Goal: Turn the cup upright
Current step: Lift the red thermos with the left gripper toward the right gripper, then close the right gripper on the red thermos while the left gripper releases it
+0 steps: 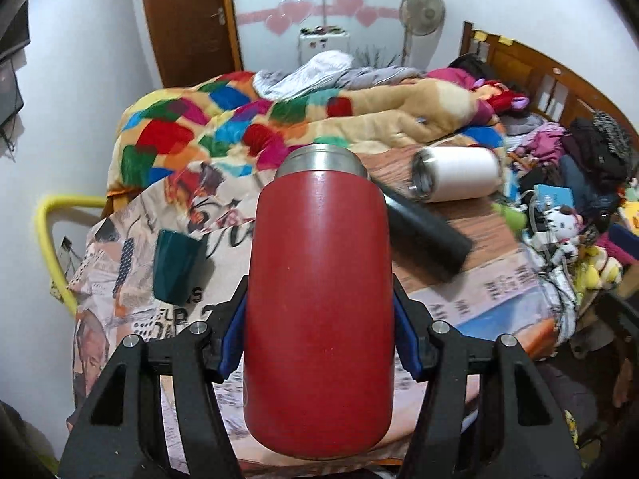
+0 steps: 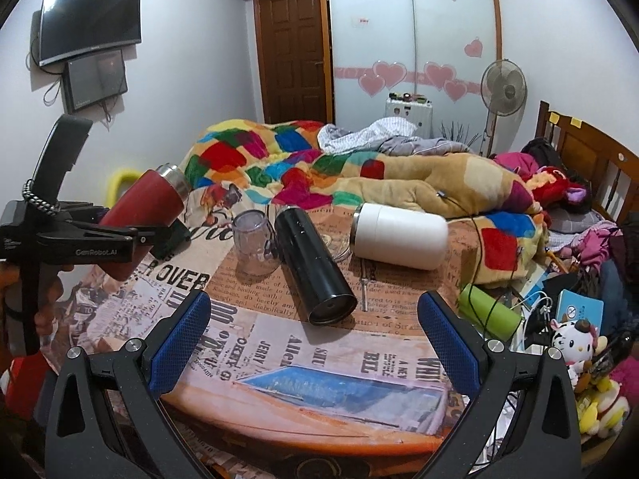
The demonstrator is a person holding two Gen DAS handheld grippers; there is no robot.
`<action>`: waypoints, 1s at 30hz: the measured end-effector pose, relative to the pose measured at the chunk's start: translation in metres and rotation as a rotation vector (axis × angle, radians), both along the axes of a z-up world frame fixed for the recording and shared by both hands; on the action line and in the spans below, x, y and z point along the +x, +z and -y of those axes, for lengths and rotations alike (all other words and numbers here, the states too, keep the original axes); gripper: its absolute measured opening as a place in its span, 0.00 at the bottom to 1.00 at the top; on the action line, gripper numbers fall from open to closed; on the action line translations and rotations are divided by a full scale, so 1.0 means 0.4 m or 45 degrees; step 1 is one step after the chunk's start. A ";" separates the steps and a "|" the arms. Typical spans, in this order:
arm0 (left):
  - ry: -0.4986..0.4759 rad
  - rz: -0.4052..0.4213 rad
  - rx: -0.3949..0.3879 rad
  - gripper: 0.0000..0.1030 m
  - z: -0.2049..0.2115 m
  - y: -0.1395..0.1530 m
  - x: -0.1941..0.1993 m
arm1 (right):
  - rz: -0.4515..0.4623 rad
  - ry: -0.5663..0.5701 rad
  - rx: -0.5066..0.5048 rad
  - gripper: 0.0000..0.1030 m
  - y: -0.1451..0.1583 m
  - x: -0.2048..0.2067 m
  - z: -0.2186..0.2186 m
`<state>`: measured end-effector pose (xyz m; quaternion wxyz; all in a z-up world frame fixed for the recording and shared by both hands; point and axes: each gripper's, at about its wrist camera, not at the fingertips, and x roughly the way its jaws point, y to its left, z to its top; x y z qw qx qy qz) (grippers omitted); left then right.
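Observation:
My left gripper (image 1: 319, 319) is shut on a red steel-rimmed cup (image 1: 319, 299), holding it above the table, rim pointing away. In the right wrist view the red cup (image 2: 143, 203) is tilted, rim up and to the right, in the left gripper (image 2: 131, 235). My right gripper (image 2: 315, 343) is open and empty above the table's front edge. A black flask (image 2: 315, 263) and a white cup (image 2: 399, 239) lie on their sides on the table.
A clear glass (image 2: 253, 247) stands left of the black flask. A dark green cup (image 1: 175, 267) stands on the newspaper-print tablecloth (image 2: 319, 379). A green bottle (image 2: 487, 311), cables and soft toys crowd the right edge. A bed with a colourful blanket (image 2: 319, 167) lies behind.

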<state>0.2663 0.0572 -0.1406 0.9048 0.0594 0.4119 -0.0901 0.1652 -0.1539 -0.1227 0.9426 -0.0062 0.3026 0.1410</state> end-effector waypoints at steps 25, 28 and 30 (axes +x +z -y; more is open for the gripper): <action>-0.090 -0.354 -0.062 0.60 0.246 -0.334 -0.034 | -0.113 -0.057 -0.025 1.00 -0.072 -0.025 0.097; -0.078 -0.349 -0.052 0.60 0.242 -0.345 -0.033 | -0.137 -0.051 -0.039 1.00 -0.086 -0.019 0.092; -0.076 -0.344 -0.042 0.60 0.242 -0.349 -0.034 | -0.153 -0.041 -0.047 1.00 -0.095 -0.016 0.088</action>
